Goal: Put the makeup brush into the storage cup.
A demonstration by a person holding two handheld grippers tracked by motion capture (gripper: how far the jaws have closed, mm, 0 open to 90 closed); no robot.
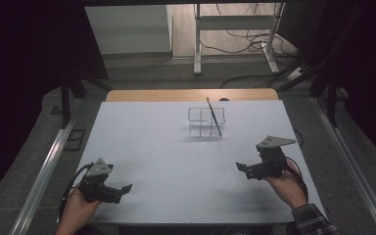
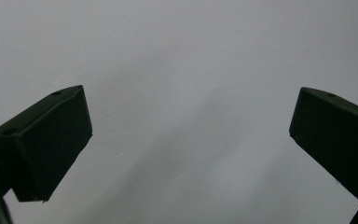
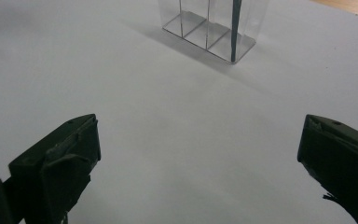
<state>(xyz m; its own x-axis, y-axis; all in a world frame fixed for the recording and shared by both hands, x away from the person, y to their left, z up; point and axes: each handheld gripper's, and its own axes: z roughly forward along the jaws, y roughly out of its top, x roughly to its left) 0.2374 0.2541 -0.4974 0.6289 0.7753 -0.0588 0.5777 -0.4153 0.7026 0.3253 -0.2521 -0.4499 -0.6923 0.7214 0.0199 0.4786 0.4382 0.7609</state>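
Note:
A clear plastic organizer (image 1: 205, 122) with three compartments stands on the white table (image 1: 166, 147) toward the far middle. A dark pen (image 1: 214, 116) leans in its right compartment, tip up and to the left. The right gripper view has the organizer (image 3: 209, 28) ahead, with the pen (image 3: 235, 28) in it. My left gripper (image 1: 126, 188) rests low at the near left, open, nothing between its jaws. My right gripper (image 1: 240, 167) sits at the near right, open and empty, pointing left, well short of the organizer. The left gripper (image 2: 191, 135) and right gripper (image 3: 198, 154) face bare table.
A wooden strip (image 1: 191, 94) runs along the table's far edge. Metal rails (image 1: 44, 171) flank the table on both sides. Beyond it stand a desk frame (image 1: 235, 29) and loose cables (image 1: 245, 41) on the floor.

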